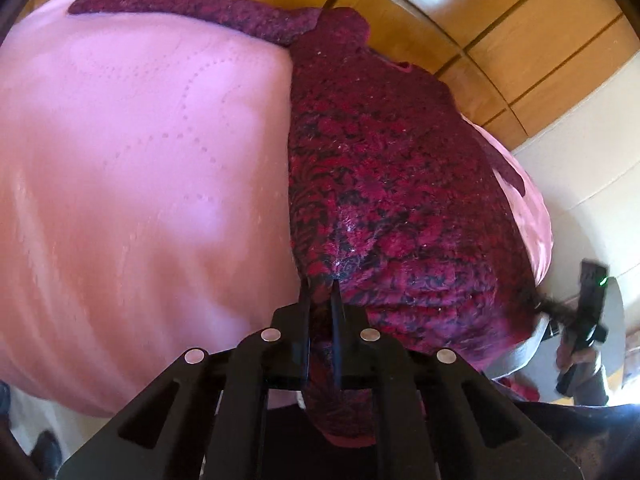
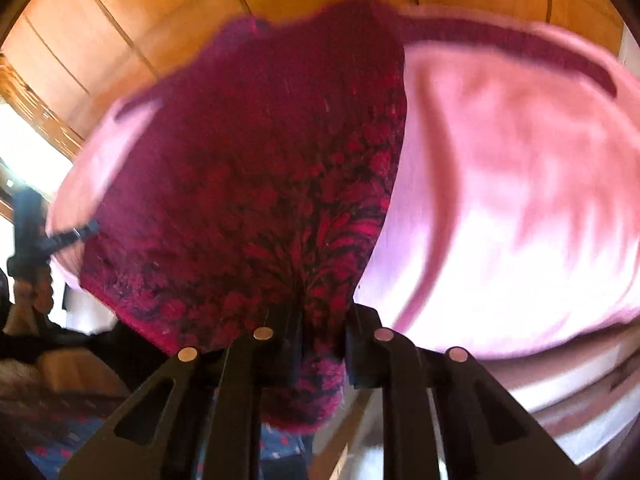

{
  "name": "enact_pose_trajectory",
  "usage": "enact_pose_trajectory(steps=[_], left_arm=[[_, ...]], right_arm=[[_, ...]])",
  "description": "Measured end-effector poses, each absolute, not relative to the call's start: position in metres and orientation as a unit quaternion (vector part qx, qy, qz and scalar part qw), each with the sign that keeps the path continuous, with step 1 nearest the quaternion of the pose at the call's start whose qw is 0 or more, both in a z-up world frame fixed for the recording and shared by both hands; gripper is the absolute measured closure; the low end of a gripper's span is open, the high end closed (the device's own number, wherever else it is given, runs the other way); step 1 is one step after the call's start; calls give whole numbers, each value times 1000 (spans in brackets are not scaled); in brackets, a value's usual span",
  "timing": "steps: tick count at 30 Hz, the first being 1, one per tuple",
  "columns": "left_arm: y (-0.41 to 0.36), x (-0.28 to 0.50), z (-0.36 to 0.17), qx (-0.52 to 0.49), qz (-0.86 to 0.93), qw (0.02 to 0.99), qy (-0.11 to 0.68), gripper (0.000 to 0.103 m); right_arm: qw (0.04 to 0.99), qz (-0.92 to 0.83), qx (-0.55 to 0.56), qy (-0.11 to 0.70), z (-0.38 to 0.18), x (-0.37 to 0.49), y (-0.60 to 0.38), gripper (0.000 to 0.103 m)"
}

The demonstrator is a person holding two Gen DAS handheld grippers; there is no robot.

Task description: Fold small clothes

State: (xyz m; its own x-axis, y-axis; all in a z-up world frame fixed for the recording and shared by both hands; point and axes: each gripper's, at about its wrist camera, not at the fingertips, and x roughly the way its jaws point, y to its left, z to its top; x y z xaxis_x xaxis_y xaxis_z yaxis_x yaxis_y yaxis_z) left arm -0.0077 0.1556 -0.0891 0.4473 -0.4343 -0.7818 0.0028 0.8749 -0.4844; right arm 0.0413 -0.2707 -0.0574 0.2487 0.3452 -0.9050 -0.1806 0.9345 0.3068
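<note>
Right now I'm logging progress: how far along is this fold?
Early. Done: both hand-held grippers, left and right, have clamped the near edge of the dark red knitted garment. In hand: lifting that edge. Left: the garment still lies spread on the pink cover, unfolded.

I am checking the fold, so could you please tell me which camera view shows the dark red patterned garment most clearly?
The left wrist view: the dark red patterned garment is sharp there, lying across the pink cushion, with its knit pattern and long strip visible. The right wrist view shows it blurred.
</note>
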Motion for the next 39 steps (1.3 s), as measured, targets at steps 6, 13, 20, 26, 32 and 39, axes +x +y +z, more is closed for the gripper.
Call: enact_pose_trajectory(steps=[6, 13, 20, 26, 32, 39], left_arm=[[146, 16, -47, -210, -142, 860, 443, 48], [94, 88, -44, -182, -158, 876, 418, 45], [45, 117, -80, -119, -177, 862, 460, 45], [50, 119, -91, -130, -177, 858, 465, 44], [51, 120, -93, -136, -175, 856, 466, 44], [58, 119, -97, -154, -178, 856, 460, 44]], right_arm=[[797, 143, 119, 575, -46, 57, -286, 61], [829, 53, 269, 488, -26, 136, -368, 53], [795, -69, 457, 393, -51, 233, -472, 56], [771, -152, 505, 358, -68, 301, -529, 56], [800, -192, 434, 366, -33, 348, -524, 92], [854, -269, 272, 354, -9, 279, -526, 93]])
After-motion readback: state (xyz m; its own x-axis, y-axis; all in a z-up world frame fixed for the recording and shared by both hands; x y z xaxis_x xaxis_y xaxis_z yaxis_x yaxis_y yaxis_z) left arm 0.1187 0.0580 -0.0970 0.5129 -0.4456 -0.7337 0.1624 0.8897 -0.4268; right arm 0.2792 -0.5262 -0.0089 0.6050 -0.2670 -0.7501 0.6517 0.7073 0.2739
